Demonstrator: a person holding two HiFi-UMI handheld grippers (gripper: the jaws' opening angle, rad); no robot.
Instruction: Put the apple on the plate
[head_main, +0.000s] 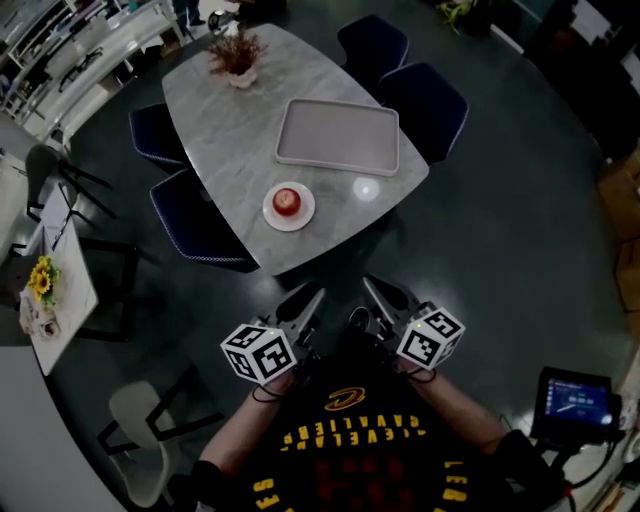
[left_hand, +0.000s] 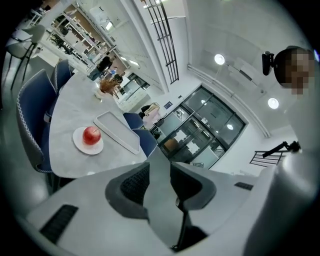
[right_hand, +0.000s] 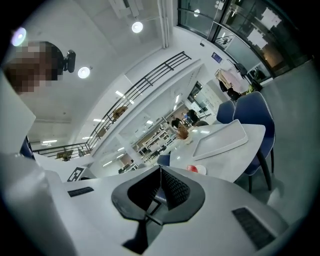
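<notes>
A red apple (head_main: 287, 201) sits on a small white plate (head_main: 272, 215) near the front edge of the grey marble table (head_main: 225, 125). Both grippers are held close to the person's body, well short of the table and touching nothing. My left gripper (head_main: 320, 292) points toward the table with its jaws together and empty. My right gripper (head_main: 366, 281) beside it is shut and empty too. The left gripper view shows the apple (left_hand: 91, 135) on the plate (left_hand: 80, 145) far off beyond the gripper (left_hand: 159, 148). In the right gripper view the apple (right_hand: 192, 168) peeks above the gripper (right_hand: 160, 168).
A grey tray (head_main: 338, 135) lies mid-table and a potted dried plant (head_main: 236, 55) stands at the far end. Dark blue chairs (head_main: 195, 220) surround the table. A side table with yellow flowers (head_main: 42, 280) stands left, a white chair (head_main: 140, 420) lower left, a screen (head_main: 575, 400) lower right.
</notes>
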